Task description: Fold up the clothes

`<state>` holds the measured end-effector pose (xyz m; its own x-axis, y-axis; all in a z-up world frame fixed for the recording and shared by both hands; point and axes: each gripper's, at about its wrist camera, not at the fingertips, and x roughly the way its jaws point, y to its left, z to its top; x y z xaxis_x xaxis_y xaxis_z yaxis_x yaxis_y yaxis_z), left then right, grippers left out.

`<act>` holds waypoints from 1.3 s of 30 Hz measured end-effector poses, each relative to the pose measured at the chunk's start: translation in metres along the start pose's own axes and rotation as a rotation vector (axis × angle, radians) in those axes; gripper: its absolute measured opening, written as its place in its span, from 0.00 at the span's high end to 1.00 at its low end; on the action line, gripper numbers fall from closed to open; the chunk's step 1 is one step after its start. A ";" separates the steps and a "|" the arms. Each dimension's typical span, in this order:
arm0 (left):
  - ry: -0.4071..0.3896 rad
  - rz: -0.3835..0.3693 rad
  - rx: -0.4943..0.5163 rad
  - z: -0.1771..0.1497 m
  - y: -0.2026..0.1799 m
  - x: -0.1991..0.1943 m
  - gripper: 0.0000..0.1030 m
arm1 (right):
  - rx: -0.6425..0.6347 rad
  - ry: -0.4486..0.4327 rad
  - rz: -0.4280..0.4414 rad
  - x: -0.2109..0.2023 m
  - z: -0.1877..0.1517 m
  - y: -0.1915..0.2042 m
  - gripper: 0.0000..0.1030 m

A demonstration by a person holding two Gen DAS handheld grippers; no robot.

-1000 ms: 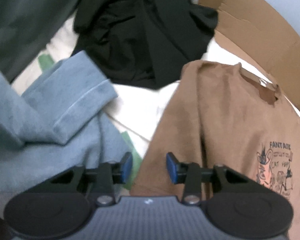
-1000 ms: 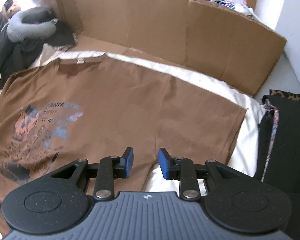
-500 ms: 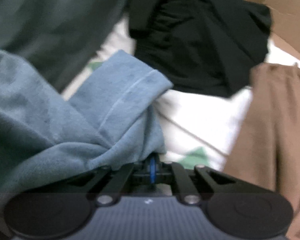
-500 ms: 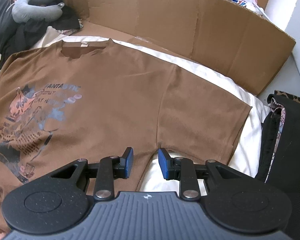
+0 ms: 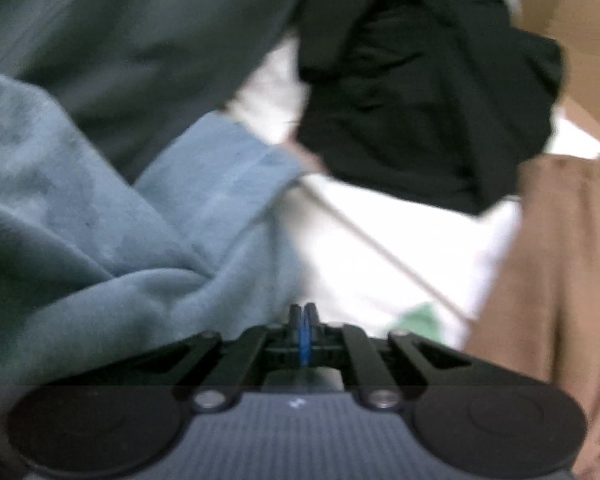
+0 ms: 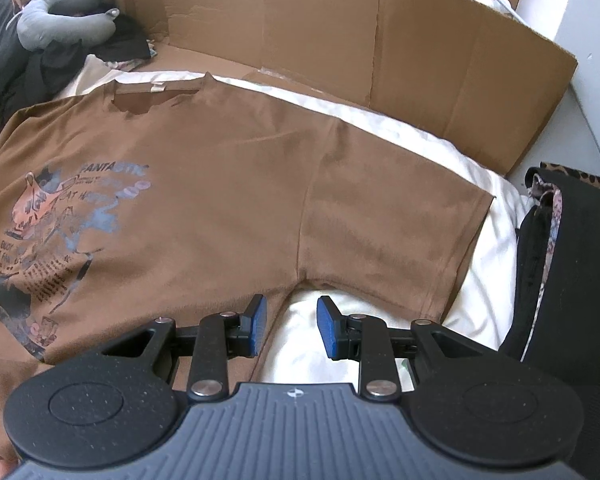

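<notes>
Right gripper (image 6: 290, 326) gapes over flat, printed brown T-shirt (image 6: 228, 184).

a white bed sheet (image 6: 380, 312) carries 1 brown t-shirt (image 6: 220, 184) spread flat, a blue garment (image 5: 100, 240), black clothing (image 5: 420, 100) and cardboard (image 6: 340, 40).

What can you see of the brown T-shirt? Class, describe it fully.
The brown T-shirt lies flat, front up, on white bedding, one short sleeve spread toward the cardboard. It looks like soft, matte cotton, with a faded printed graphic on the chest and a neck label. The right gripper, jaws open, sits at its underarm.
</notes>
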<state>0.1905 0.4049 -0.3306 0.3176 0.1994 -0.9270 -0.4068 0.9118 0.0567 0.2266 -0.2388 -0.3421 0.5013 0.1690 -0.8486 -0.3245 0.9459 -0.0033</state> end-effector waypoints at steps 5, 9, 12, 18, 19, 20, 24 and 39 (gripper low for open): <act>-0.006 -0.141 0.016 -0.011 -0.023 -0.019 0.73 | 0.001 0.002 0.009 0.000 -0.004 0.002 0.67; 0.027 -0.229 0.007 -0.026 -0.029 -0.012 0.59 | 0.000 0.007 0.009 -0.001 -0.004 0.005 0.67; 0.040 -0.242 0.009 -0.031 -0.030 -0.011 0.59 | 0.014 0.012 0.007 -0.001 -0.003 0.006 0.67; 0.067 -0.268 0.014 -0.042 -0.032 -0.008 0.59 | 0.028 -0.005 0.014 -0.005 0.000 0.010 0.67; 0.071 -0.273 0.015 -0.044 -0.033 -0.007 0.59 | 0.032 -0.006 0.017 -0.004 0.000 0.010 0.67; 0.073 -0.276 0.018 -0.046 -0.033 -0.007 0.62 | 0.035 -0.007 0.020 -0.004 0.000 0.010 0.67; 0.061 -0.279 0.044 -0.045 -0.038 -0.005 0.84 | 0.030 -0.001 0.030 -0.002 -0.001 0.013 0.67; -0.031 -0.221 0.153 -0.007 -0.042 -0.049 0.96 | 0.055 -0.016 0.058 0.001 -0.003 0.014 0.67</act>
<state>0.1857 0.3546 -0.2904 0.4113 -0.0014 -0.9115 -0.1917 0.9775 -0.0880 0.2201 -0.2262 -0.3451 0.4963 0.2277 -0.8378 -0.3089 0.9482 0.0747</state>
